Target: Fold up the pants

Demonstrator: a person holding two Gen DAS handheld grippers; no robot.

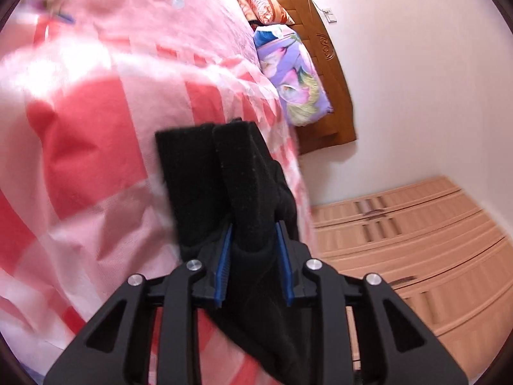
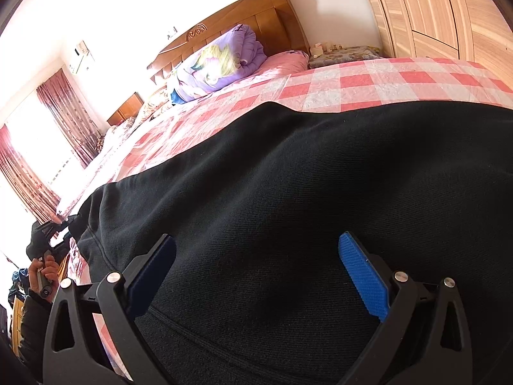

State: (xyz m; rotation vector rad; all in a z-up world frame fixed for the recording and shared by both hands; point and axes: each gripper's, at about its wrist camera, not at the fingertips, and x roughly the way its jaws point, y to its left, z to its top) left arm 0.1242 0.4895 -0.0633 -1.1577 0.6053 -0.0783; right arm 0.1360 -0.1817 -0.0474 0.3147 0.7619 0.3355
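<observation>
The black pants (image 2: 288,192) lie spread on the pink checked bed sheet (image 2: 352,80), filling the right wrist view. My right gripper (image 2: 256,272) is open, its blue pads (image 2: 362,276) wide apart just above the black cloth. In the left wrist view my left gripper (image 1: 253,243) is shut on a bunched end of the black pants (image 1: 224,176), held above the sheet (image 1: 80,144). The left gripper and the hand holding it also show at the far left of the right wrist view (image 2: 48,234).
A folded purple floral quilt (image 2: 218,61) lies at the wooden headboard (image 2: 250,16). A light wood wardrobe (image 2: 442,9) stands beside the bed. A bedside table (image 2: 343,51) holds small items. Curtains (image 2: 64,112) hang at the window on the left.
</observation>
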